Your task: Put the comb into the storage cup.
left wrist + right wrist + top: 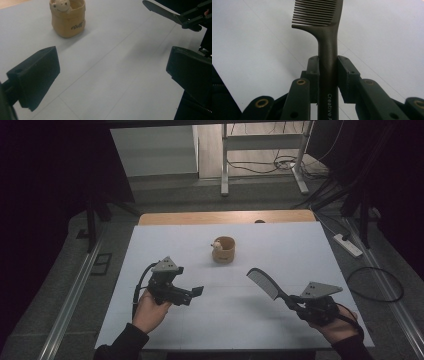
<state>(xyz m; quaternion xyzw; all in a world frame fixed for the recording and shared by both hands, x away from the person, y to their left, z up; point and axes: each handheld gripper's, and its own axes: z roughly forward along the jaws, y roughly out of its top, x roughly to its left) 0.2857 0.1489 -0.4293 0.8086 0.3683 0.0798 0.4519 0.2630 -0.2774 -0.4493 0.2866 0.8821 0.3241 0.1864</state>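
A black comb (263, 283) sticks up and to the left from my right gripper (294, 302), whose jaws are shut on its handle. In the right gripper view the comb (327, 32) runs straight up between the two pads, teeth at the top. My left gripper (196, 291) is held at the left of the white table (300, 250), jaws wide apart with nothing between them. A small tan pouch (223, 250) with a pale toy figure in it stands at the middle back; the left gripper view shows the pouch (68, 20) ahead and the comb (162, 12) at top right.
The white table top ends in a wooden strip (200, 217) at the far edge. Beyond it are metal frame legs (224, 165) and cables on the floor. A power strip (348, 245) lies on the floor to the right.
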